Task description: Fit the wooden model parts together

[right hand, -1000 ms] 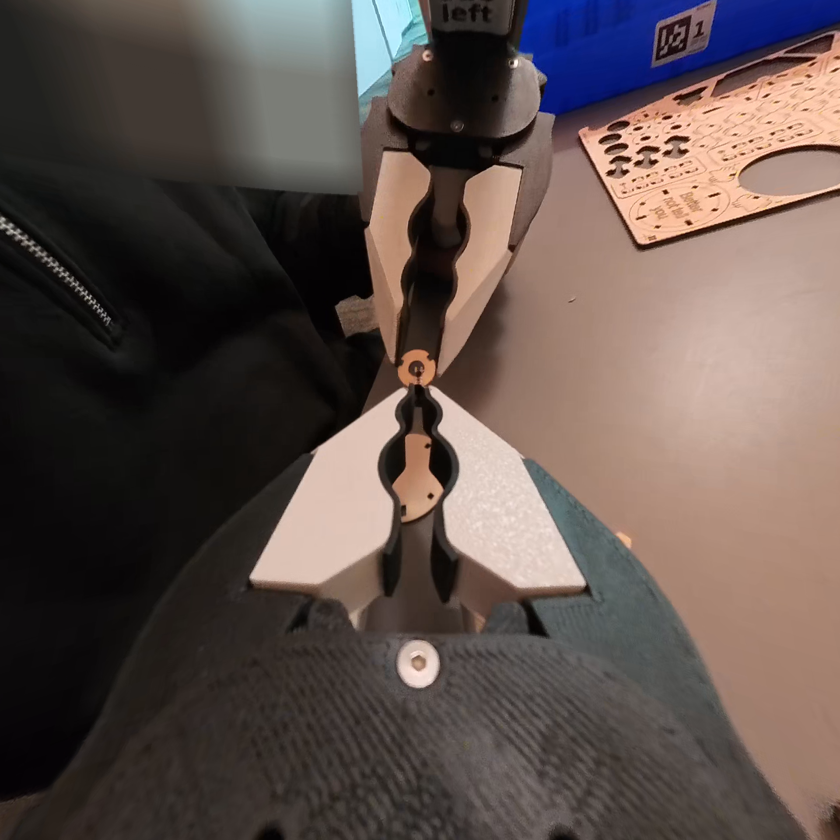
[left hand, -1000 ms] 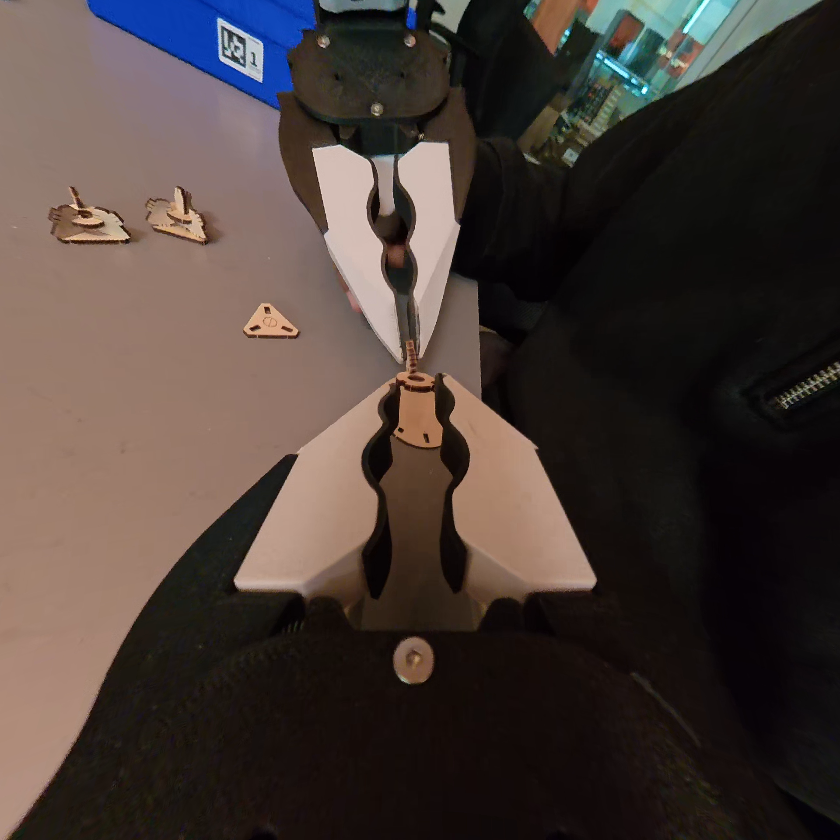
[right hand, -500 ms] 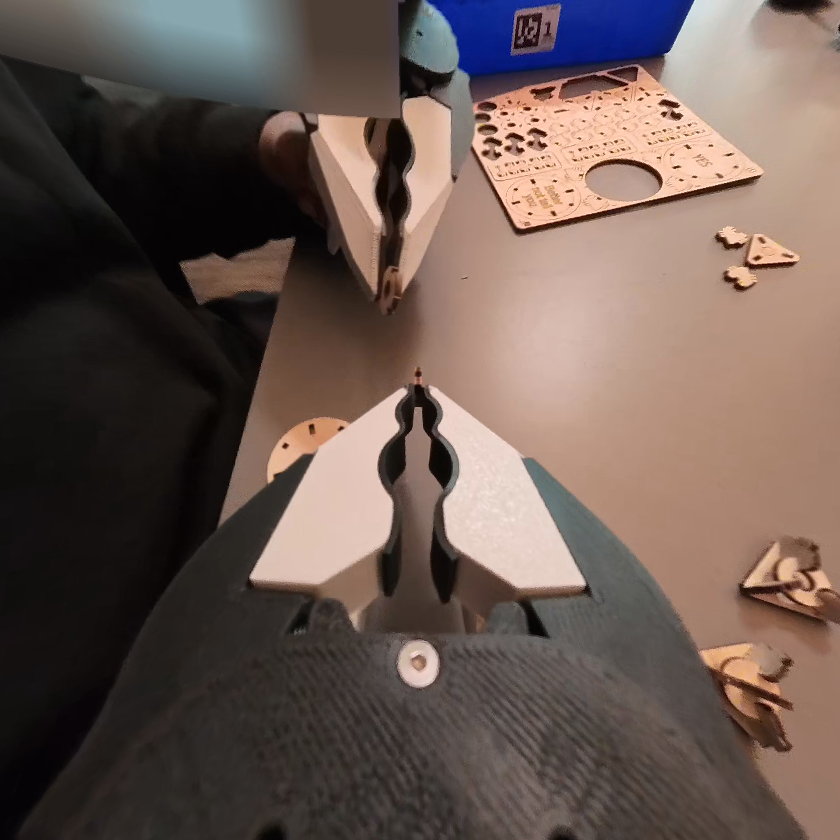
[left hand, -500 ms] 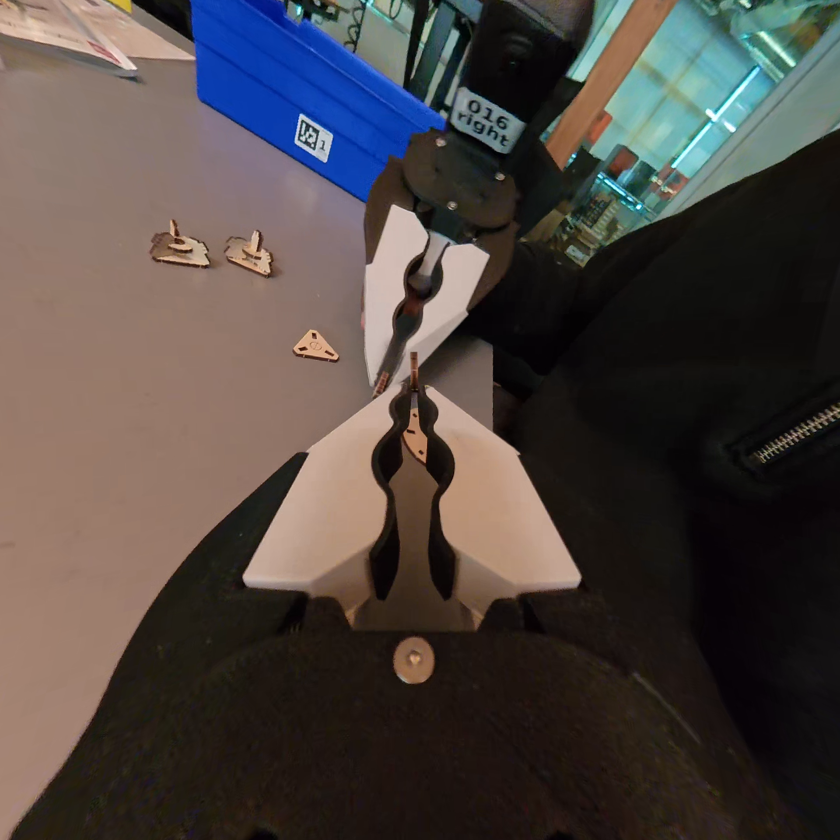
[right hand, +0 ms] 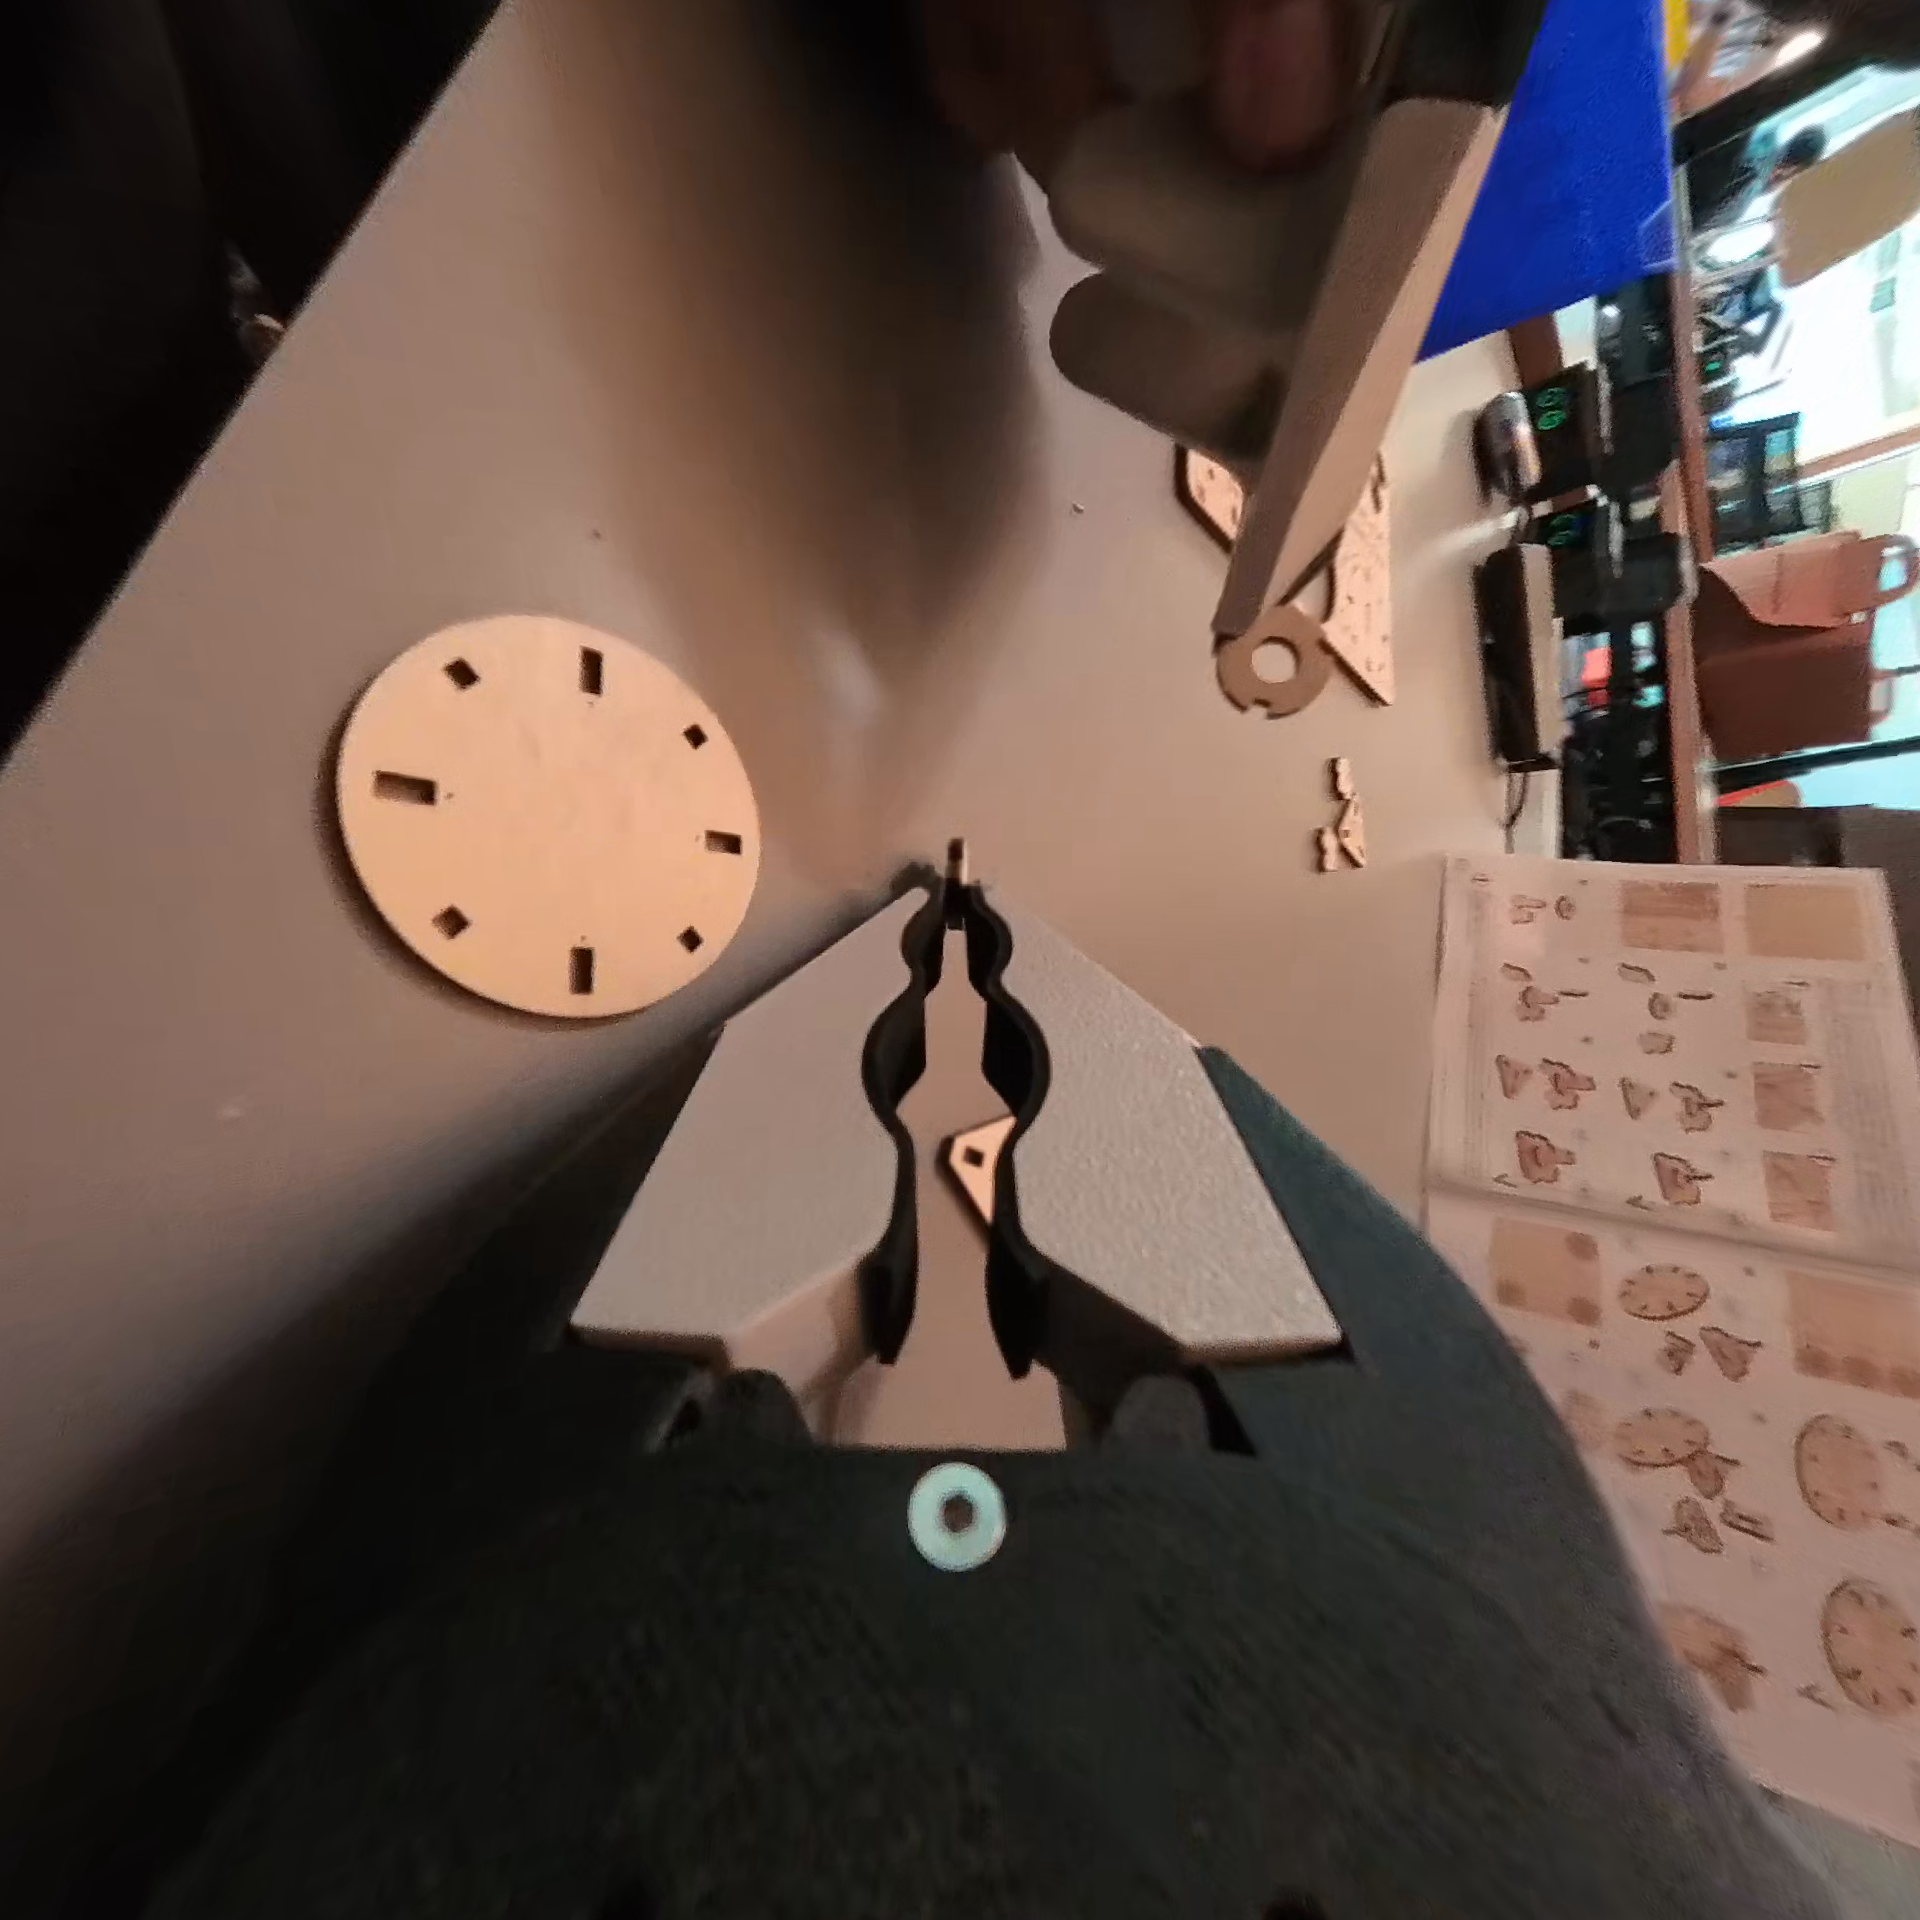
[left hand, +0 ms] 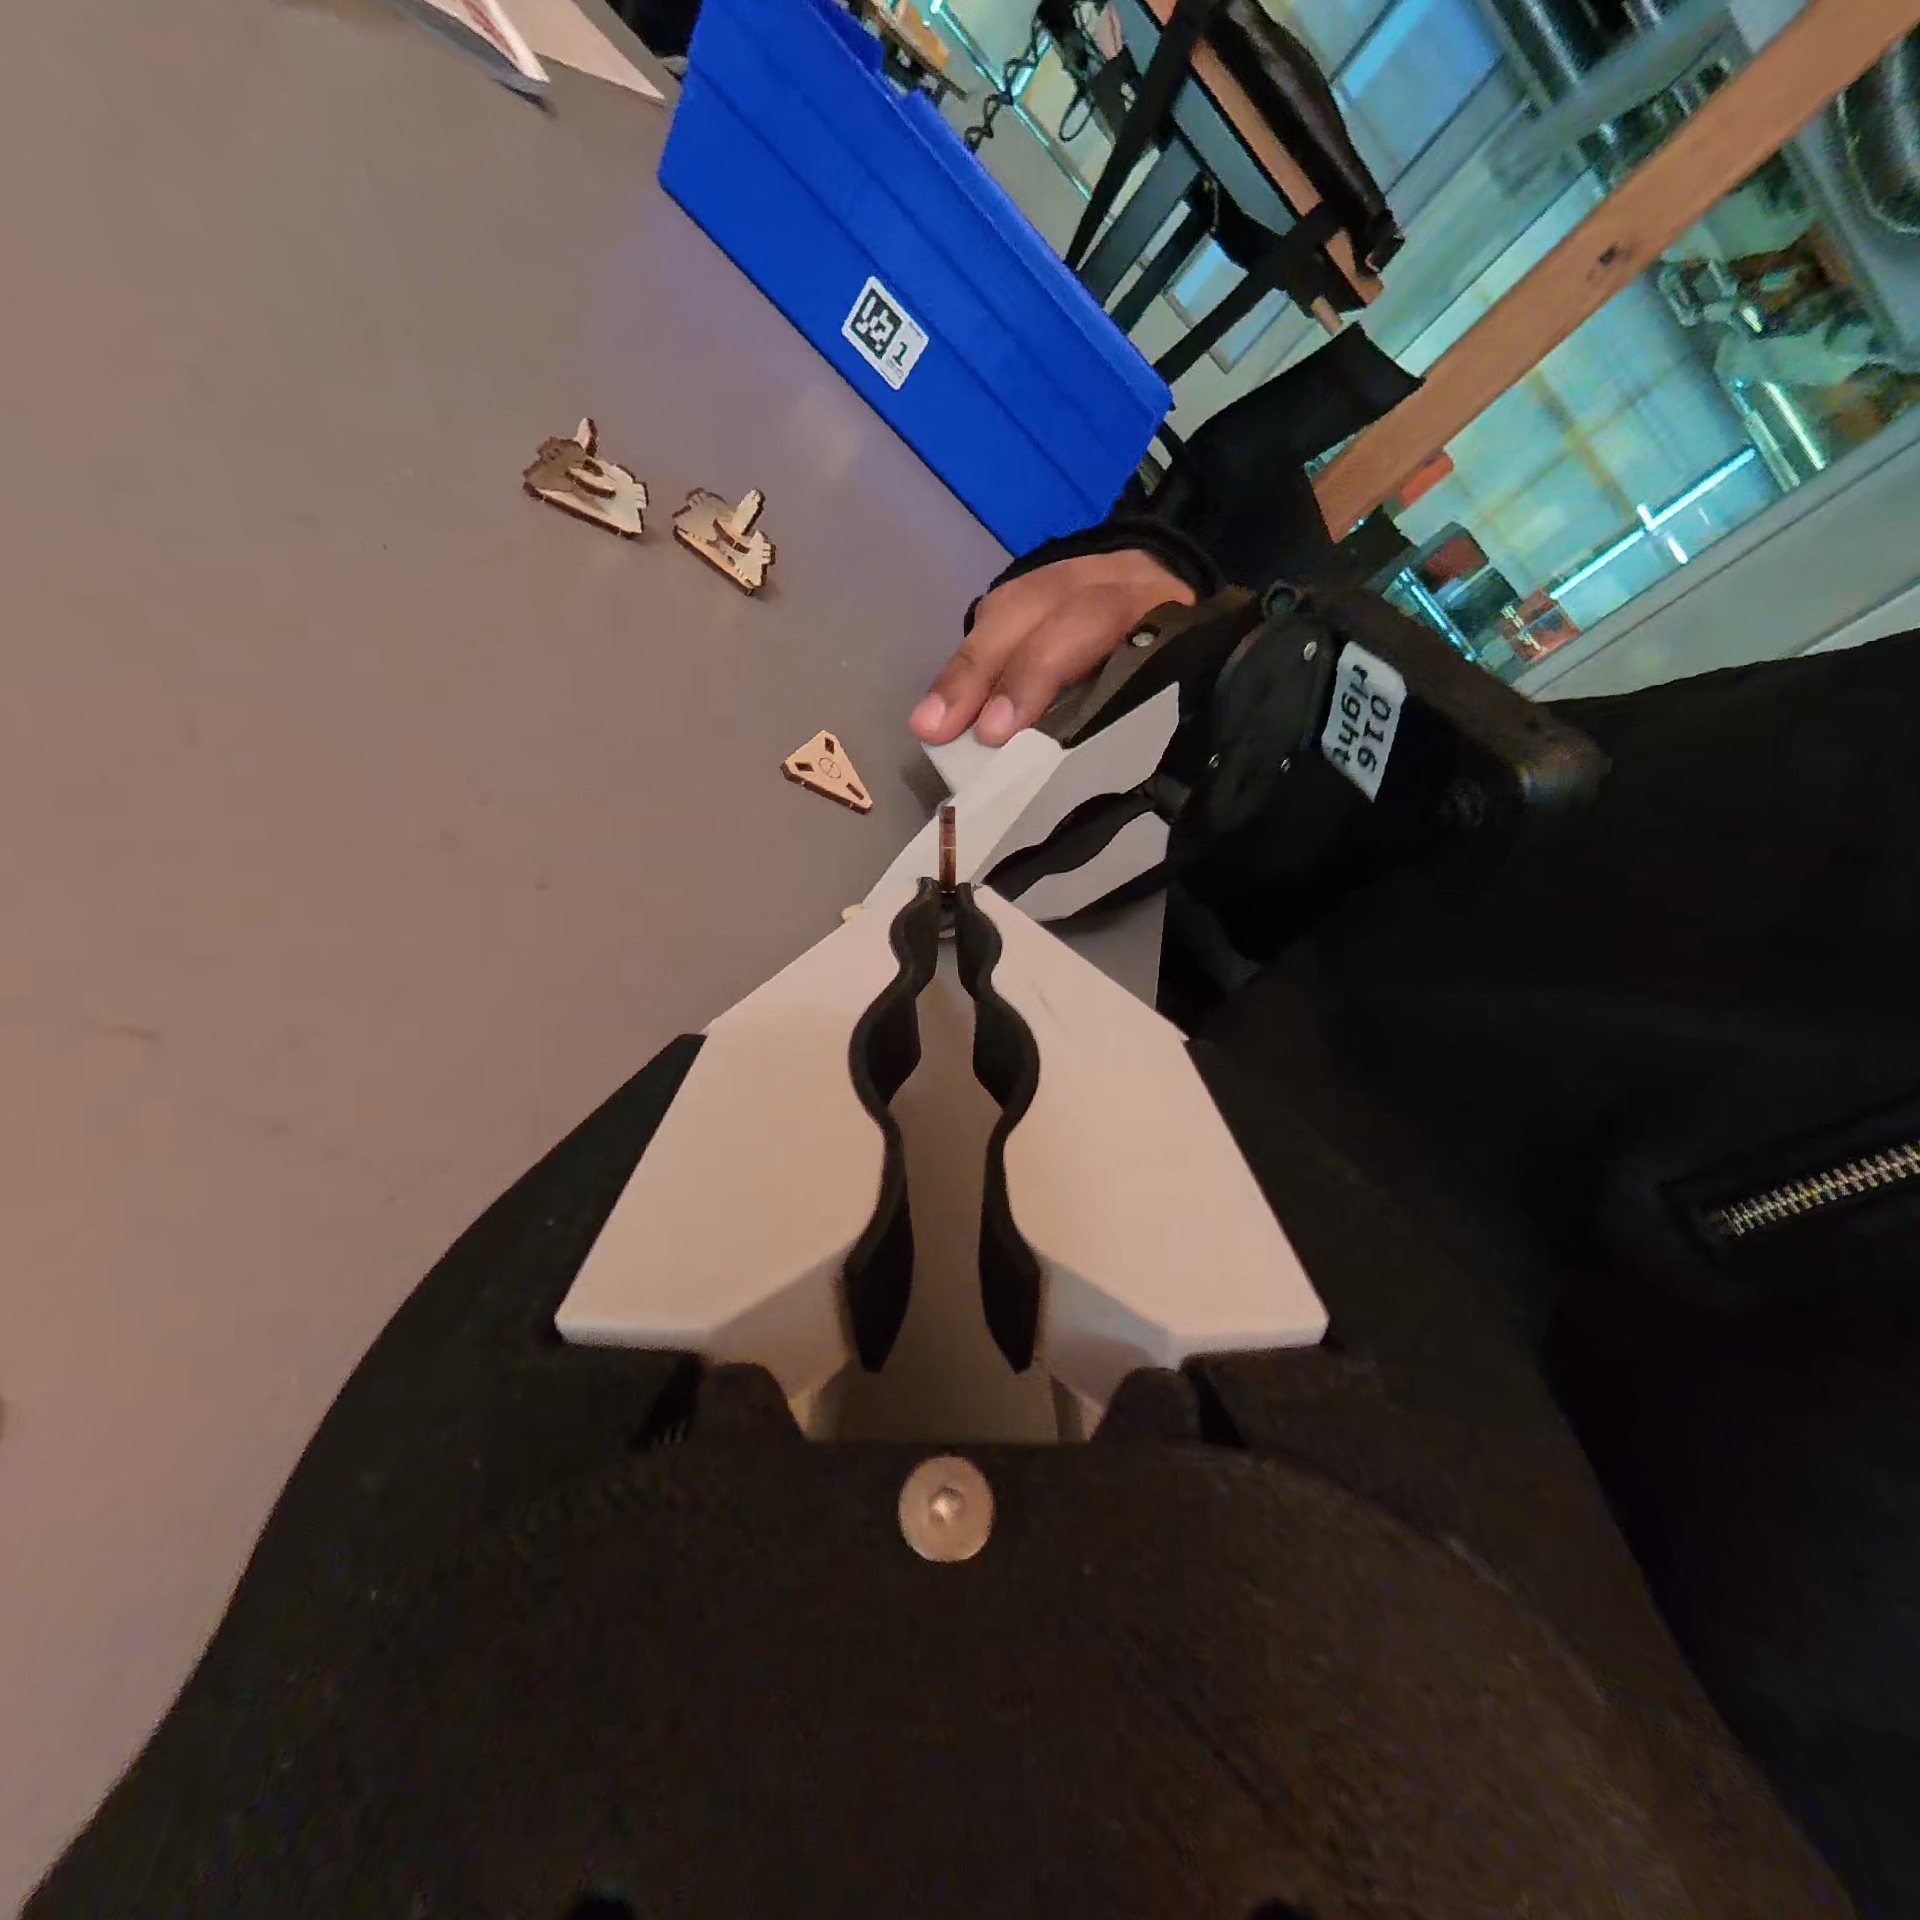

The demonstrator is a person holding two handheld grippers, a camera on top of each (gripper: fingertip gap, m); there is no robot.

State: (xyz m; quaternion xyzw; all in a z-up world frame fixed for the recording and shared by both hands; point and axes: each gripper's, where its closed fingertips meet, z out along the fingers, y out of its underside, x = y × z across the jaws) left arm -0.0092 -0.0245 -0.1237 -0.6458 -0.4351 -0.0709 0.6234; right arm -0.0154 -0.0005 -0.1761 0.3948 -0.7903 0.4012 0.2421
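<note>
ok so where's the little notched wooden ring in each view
Left wrist view: the notched wooden ring shows edge-on at picture centre, pinched in the left gripper tips.
Right wrist view: the ring faces the camera at upper right, at the tip of the left gripper.
Shared landmark: the blue bin on the grey table.

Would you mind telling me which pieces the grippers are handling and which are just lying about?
In hand: left gripper pinches notched wooden ring; right gripper pinches thin wooden piece.
Lying about: slotted disc, triangle, blue bin, instruction sheet.
</note>
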